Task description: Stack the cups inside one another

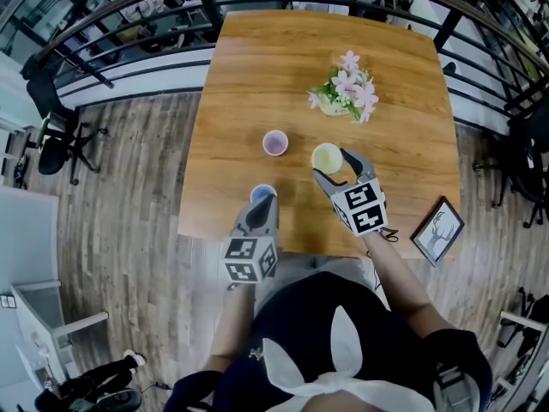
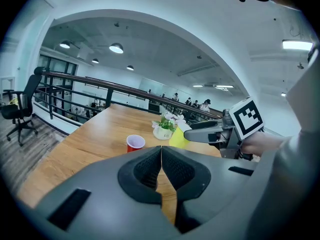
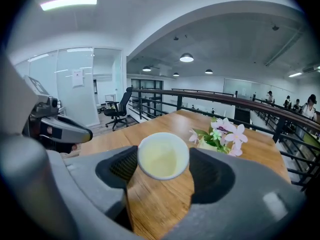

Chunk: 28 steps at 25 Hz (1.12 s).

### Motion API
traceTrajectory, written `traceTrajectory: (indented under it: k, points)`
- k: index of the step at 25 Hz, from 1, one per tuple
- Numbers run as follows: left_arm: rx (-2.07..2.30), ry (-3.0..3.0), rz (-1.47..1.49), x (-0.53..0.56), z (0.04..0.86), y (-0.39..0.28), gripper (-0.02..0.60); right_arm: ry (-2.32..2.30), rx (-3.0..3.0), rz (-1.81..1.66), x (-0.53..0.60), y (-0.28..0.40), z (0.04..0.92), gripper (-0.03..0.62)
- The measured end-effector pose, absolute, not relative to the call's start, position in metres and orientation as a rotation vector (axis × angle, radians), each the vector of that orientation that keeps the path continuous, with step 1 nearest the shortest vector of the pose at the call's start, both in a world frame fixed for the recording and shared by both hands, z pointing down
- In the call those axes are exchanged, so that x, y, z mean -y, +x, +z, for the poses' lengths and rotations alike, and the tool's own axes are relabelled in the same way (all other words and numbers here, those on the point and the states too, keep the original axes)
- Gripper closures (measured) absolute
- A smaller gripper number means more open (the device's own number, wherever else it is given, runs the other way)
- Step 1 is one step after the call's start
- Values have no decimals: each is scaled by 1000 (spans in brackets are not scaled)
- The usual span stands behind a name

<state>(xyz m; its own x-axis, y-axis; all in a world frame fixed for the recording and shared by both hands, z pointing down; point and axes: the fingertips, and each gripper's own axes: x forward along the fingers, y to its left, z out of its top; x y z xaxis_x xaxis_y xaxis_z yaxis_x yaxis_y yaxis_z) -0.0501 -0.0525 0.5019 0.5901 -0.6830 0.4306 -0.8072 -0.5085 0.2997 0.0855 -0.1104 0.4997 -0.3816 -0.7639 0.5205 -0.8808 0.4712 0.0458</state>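
yellow cup [image 3: 159, 158] | position: clamped between right gripper [image 3: 160, 167] fingers [image 3: 119, 168]

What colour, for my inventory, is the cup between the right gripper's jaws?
Pale yellow cup, clearest in the right gripper view.

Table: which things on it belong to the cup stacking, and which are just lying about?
Job: yellow cup in the right gripper, blue cup by the shut left gripper, red cup.
Lying about: potted flowers, picture frame.
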Motion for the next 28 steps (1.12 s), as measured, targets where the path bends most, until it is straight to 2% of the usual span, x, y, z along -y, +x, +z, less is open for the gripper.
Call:
traceTrajectory:
  k: [28]
  points:
    - [1279,2265,333,69,508,-97,563,1213,2327,233,169,10,492,275]
